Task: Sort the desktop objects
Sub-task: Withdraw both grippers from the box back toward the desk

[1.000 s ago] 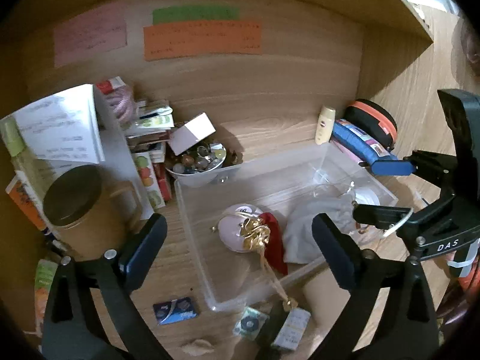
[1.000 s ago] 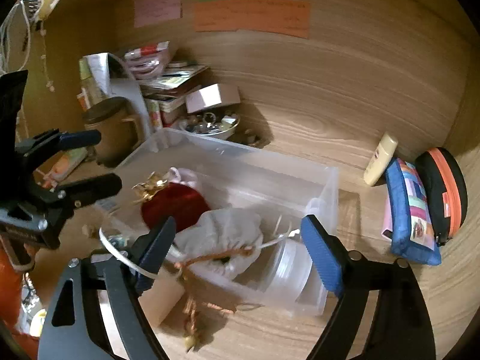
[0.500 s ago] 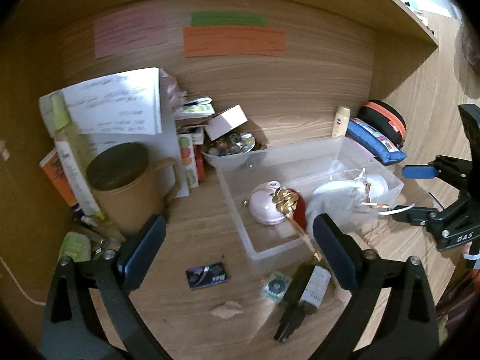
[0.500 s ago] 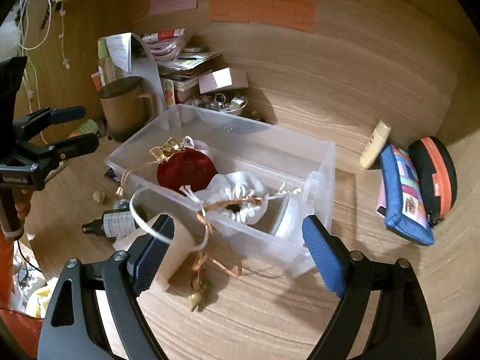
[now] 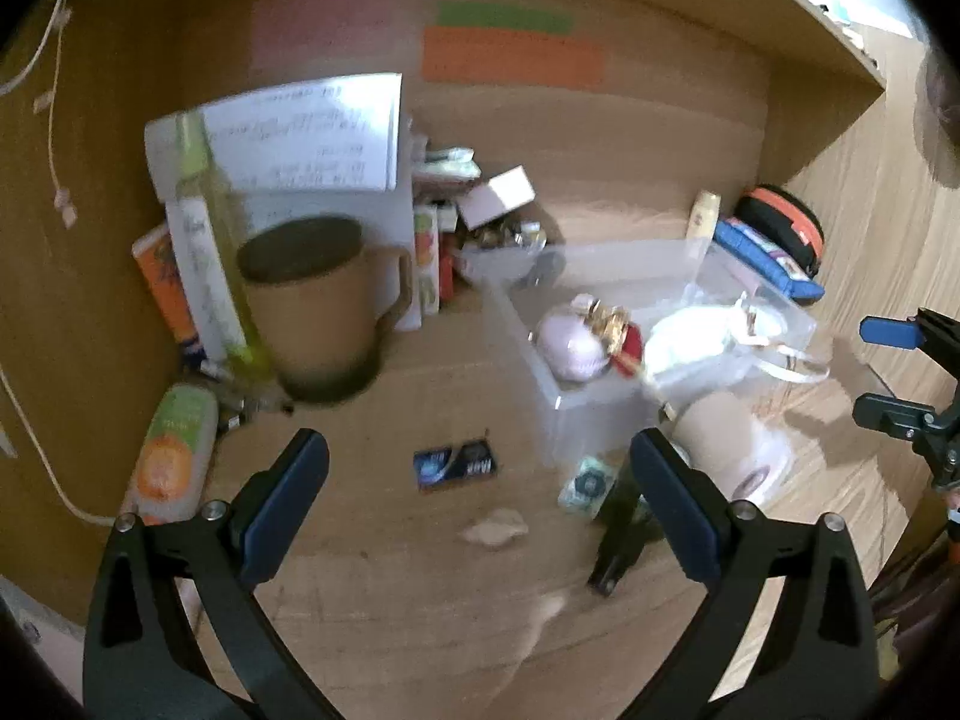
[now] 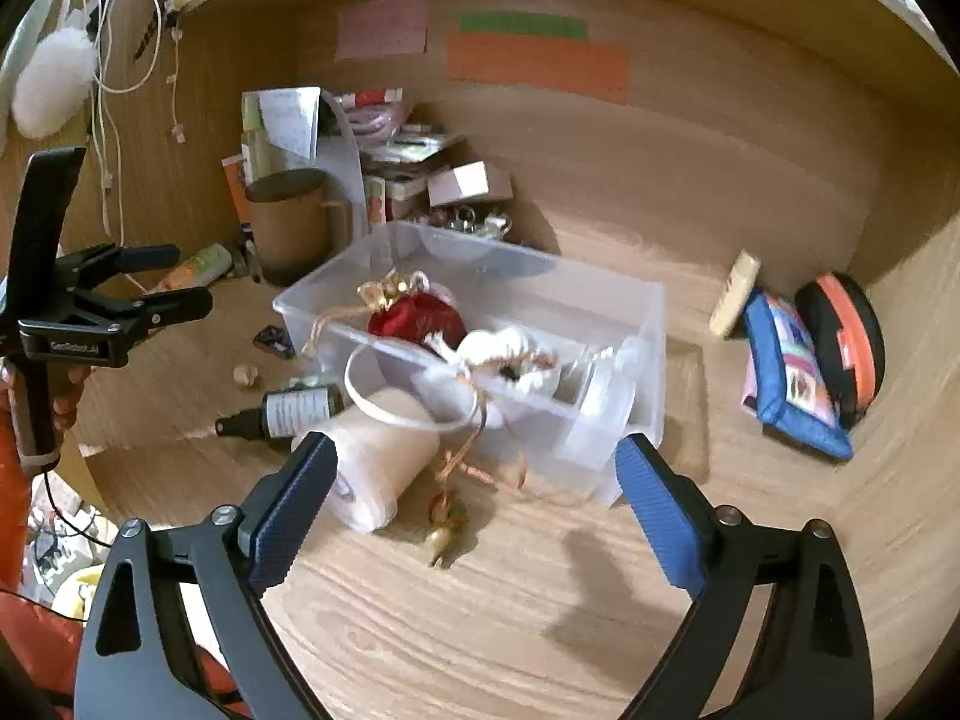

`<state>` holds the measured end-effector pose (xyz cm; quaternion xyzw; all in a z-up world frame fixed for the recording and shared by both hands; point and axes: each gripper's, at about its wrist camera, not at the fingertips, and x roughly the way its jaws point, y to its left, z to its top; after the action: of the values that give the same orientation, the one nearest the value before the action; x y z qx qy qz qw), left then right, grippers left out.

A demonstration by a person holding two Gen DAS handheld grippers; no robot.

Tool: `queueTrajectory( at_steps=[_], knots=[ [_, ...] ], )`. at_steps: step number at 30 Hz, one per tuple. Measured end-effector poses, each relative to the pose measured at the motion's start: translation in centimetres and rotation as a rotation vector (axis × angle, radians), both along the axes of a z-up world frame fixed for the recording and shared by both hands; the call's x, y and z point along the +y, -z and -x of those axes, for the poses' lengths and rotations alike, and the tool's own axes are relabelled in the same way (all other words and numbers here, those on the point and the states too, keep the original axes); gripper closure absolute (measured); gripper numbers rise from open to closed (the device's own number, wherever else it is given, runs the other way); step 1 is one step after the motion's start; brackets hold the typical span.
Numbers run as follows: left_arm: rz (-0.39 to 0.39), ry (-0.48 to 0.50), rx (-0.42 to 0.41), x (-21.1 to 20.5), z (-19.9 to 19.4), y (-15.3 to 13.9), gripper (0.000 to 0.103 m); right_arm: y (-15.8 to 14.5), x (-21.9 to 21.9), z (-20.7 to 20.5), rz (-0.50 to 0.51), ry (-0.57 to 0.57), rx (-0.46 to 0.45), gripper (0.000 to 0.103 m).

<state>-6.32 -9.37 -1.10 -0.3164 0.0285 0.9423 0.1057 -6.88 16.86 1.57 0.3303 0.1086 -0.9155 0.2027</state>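
Note:
A clear plastic bin (image 6: 600, 438) stands mid-desk and holds a red pouch (image 6: 414, 315), a white drawstring pouch (image 6: 498, 348) and a pink round case (image 5: 570, 342). Against the bin's near corner lie a cream roll (image 6: 384, 456) and a dark spray bottle (image 6: 294, 408). A blue-black packet (image 5: 456, 462) and a small sachet (image 5: 591, 483) lie on the wood. My left gripper (image 5: 474, 450) hovers open over the packet, gripping nothing. My right gripper (image 6: 474, 447) is back from the bin, its jaws opening, nothing pressed between them.
A brown mug (image 5: 312, 312), a paper stand, boxes and a bowl of beads (image 6: 474, 219) crowd the back left. A green-orange tube (image 5: 174, 450) lies at the left. A blue pouch (image 6: 792, 372), a black-orange case (image 6: 846, 348) and a cream tube (image 6: 735, 294) sit right.
Both grippers have drawn back from the bin, so more desk shows in front. The left view has swung toward the mug. The right jaws stand wider.

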Motion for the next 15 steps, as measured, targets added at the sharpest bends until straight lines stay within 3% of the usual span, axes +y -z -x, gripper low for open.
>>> queueTrajectory(
  at_steps=[15],
  knots=[
    [0.027,-0.040,-0.160,-0.6,0.8,6.2,0.001,6.6,1.2,1.1,0.010,0.102,-0.144,0.010]
  ],
)
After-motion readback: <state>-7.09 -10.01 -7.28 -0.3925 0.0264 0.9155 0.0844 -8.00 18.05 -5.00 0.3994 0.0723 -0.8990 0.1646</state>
